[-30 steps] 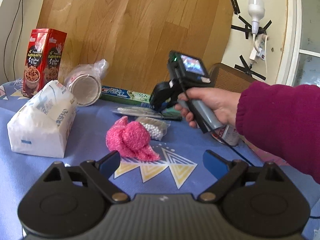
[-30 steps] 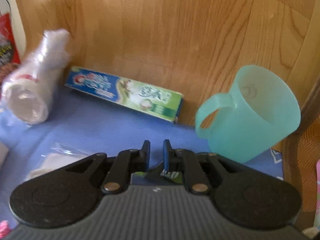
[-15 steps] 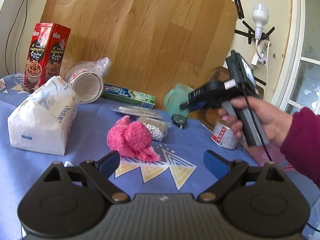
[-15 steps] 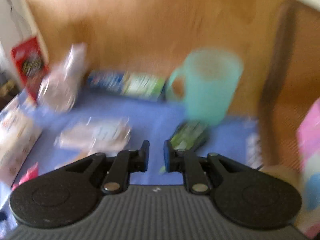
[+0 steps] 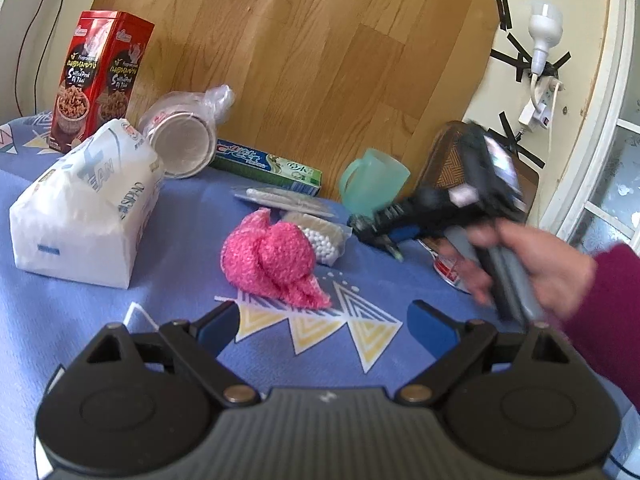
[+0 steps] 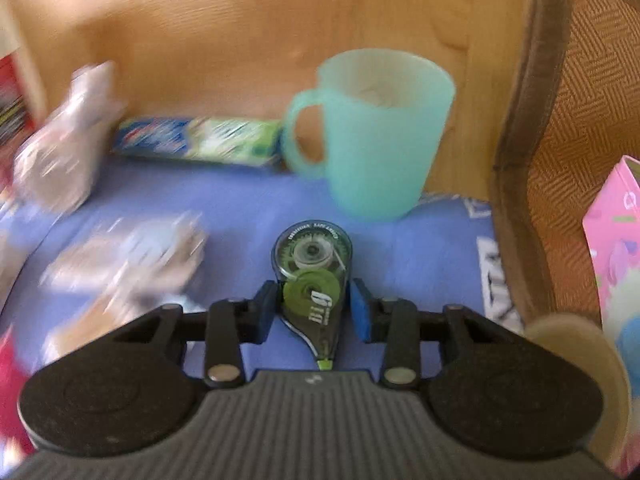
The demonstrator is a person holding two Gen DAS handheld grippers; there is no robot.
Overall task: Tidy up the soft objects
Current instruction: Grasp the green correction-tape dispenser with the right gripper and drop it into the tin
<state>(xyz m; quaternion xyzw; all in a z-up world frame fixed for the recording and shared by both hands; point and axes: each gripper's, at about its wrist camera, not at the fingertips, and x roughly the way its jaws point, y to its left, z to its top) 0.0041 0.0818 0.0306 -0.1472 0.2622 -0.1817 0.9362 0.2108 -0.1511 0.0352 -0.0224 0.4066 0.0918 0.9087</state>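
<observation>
A pink fluffy cloth (image 5: 274,262) lies on the blue tablecloth (image 5: 120,320) just beyond my left gripper (image 5: 324,326), which is open and empty. A white tissue pack (image 5: 84,208) lies at the left. A bag of white cotton balls (image 5: 320,236) sits behind the pink cloth. My right gripper (image 6: 314,310) is open, its blue pads (image 6: 362,314) on either side of a green correction tape dispenser (image 6: 312,280) lying on the cloth. The right gripper also shows in the left wrist view (image 5: 384,232), blurred, low over the table.
A teal mug (image 6: 380,132) stands behind the dispenser. A toothpaste box (image 5: 268,164), a bagged stack of cups (image 5: 184,140) and a red box (image 5: 98,76) line the wooden back board. A woven chair back (image 6: 572,120) and a pink box (image 6: 612,220) stand at right.
My right gripper has opened and dropped down to the table, its jaws now around the tape dispenser. The left gripper has barely moved.
</observation>
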